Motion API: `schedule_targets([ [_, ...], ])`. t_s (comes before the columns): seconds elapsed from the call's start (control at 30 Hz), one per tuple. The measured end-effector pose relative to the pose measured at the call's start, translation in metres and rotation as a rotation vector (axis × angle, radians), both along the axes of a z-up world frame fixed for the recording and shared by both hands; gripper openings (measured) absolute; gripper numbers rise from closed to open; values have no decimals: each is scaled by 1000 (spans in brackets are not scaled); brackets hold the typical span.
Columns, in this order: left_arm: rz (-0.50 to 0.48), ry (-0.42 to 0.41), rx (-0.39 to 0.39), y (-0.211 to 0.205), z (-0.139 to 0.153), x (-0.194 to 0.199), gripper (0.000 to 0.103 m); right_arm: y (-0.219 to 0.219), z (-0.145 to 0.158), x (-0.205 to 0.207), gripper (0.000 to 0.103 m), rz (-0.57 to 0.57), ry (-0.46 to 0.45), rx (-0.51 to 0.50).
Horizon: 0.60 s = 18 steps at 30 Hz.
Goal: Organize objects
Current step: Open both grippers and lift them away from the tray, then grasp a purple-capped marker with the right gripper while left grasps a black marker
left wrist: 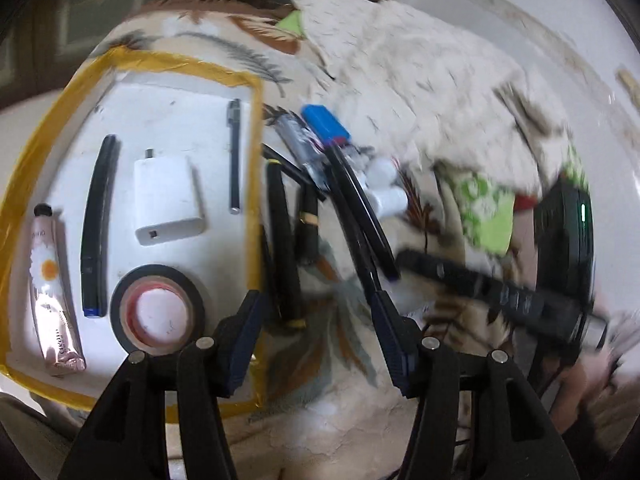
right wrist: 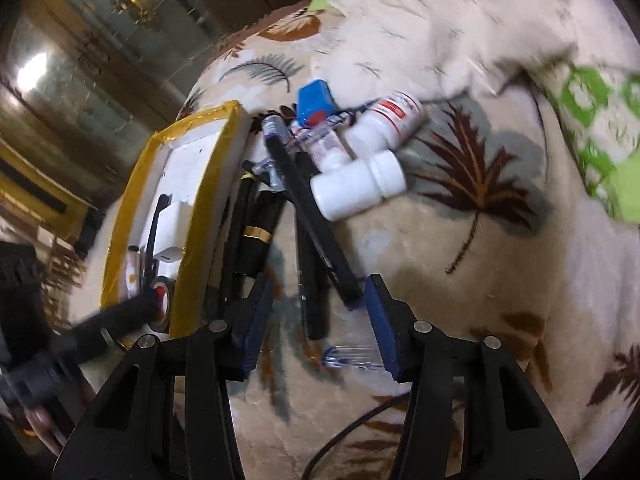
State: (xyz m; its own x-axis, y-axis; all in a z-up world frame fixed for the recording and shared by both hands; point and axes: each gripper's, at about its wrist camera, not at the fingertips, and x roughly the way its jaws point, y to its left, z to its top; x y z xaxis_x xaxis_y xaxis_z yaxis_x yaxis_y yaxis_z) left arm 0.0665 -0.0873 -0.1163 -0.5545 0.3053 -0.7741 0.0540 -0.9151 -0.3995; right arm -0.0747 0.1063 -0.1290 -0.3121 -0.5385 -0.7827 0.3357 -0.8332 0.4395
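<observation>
A white tray with a yellow-taped rim [left wrist: 253,128] lies on a leaf-patterned blanket. In it lie a cream tube [left wrist: 54,288], a black marker [left wrist: 98,224], a white charger [left wrist: 168,200], a thin pen [left wrist: 235,156] and a roll of black tape [left wrist: 158,310]. Right of the tray is a heap of black pens [left wrist: 286,248], a blue box [left wrist: 325,121] and white bottles [left wrist: 386,192]. My left gripper [left wrist: 316,312] is open and empty above the heap. My right gripper [right wrist: 320,300] is open and empty over black pens [right wrist: 316,216], near a white bottle [right wrist: 356,190] and the tray [right wrist: 200,216].
A cream fleece blanket [left wrist: 420,80] and a green patterned cloth [left wrist: 488,208] lie bunched behind the heap. The other gripper [left wrist: 500,292] reaches in from the right in the left view. A clear blue pen [right wrist: 352,356] lies by my right fingers. Dark cabinets [right wrist: 100,60] stand behind.
</observation>
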Motion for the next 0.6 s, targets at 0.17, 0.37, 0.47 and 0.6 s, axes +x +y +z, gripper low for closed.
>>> schedule_targets([
  [0.17,22,25,21,-12,0,11,56,-21,2,-13,49,35,52,25],
  [0.37,40,28,22,-12,-3,6,56,-40,-12,-37,26,9,8,69],
  [0.47,15,40,8,-5,-1,5,56,-33,-19,-34,16,-9,-34,11],
  [0.6,0,16,0,1,-2,2,56,-27,-15,-15,16,-8,-5,35],
])
